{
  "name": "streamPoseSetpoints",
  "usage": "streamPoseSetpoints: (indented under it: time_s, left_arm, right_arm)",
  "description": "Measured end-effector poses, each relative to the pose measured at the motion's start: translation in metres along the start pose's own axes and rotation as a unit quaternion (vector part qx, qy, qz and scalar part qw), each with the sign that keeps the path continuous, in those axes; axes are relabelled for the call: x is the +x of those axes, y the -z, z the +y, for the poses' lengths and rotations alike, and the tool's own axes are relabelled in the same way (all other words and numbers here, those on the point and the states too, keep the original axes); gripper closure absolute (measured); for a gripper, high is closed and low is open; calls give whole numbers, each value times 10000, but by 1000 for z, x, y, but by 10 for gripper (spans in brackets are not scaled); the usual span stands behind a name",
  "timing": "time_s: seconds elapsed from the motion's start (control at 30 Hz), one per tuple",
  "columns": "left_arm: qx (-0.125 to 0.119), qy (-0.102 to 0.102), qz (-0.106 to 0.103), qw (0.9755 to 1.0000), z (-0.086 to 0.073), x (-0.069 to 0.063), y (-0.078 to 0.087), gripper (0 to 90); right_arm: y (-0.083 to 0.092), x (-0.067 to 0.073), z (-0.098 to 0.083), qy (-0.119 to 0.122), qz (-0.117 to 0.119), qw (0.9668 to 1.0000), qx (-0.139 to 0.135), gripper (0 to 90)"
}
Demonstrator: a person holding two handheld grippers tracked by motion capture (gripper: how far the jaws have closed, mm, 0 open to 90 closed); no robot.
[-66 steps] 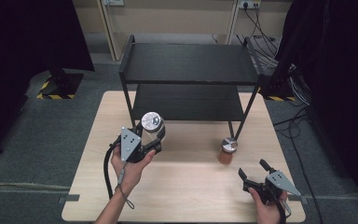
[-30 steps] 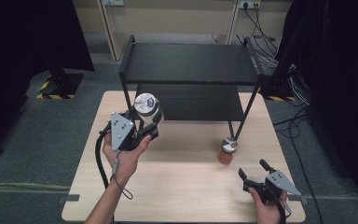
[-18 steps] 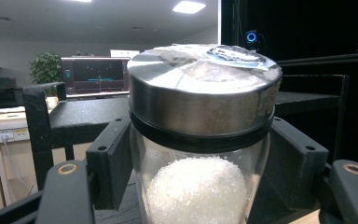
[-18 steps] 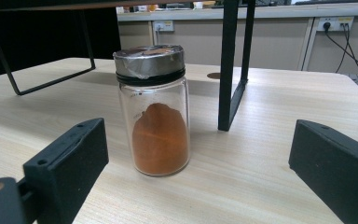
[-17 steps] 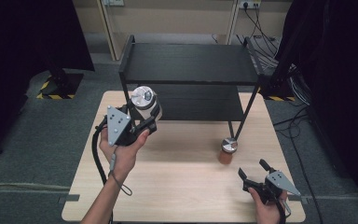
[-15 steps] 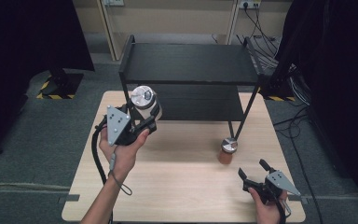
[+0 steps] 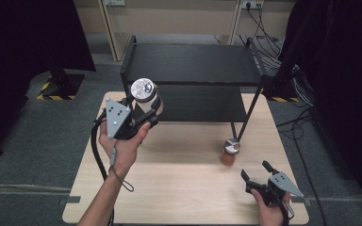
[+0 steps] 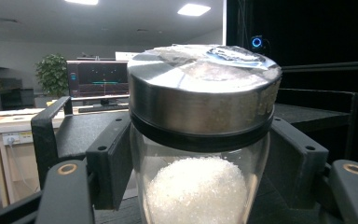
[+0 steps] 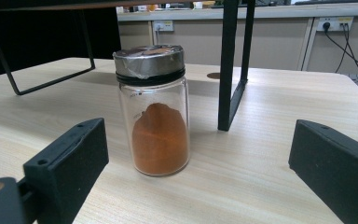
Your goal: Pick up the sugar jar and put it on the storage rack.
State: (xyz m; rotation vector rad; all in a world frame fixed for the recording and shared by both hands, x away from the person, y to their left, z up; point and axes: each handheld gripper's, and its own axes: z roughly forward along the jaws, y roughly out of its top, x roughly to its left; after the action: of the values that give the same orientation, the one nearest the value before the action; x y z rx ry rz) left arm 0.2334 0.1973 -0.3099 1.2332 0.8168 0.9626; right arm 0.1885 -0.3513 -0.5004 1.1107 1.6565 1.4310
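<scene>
Right gripper (image 7: 256,172), near edge of the pale wooden table (image 7: 179,188): resting low in the person's right hand (image 7: 269,207), jaws spread wide, nothing between them. In the right gripper view the two black jaws stand well apart at either side.

Just beyond it: small clear glass jar with a silver lid and orange-brown powder (image 9: 154,112), upright on the table top, beside the front right leg of the black metal two-tier rack (image 7: 193,66). Jar is apart from the jaws, not touched.

Farther, to the left: left gripper (image 7: 143,110), held up in the person's left hand (image 7: 122,146), off the table. Jaws clamped on a clear glass jar with a silver lid and white granules (image 8: 200,140); the pads press its glass sides just under the lid. Jar upright, in the air at the rack's front left corner, lid near the level of the top shelf.

Far: grey floor, cables behind rack.
</scene>
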Motion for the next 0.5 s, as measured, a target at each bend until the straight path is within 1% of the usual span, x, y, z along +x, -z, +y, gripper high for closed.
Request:
streamPoseSetpoints:
  time_s: [0.17, 0.5]
  left_arm:
    - [18, -38, 52, 10000, 6, 0, -4, 311]
    - [46, -48, 145, 9999, 18, 0, -10, 311]
  right_arm:
    - [0, 0, 0, -4, -3, 10000, -7, 49]
    - [0, 0, 0, -20, 1, 10000, -7, 49]
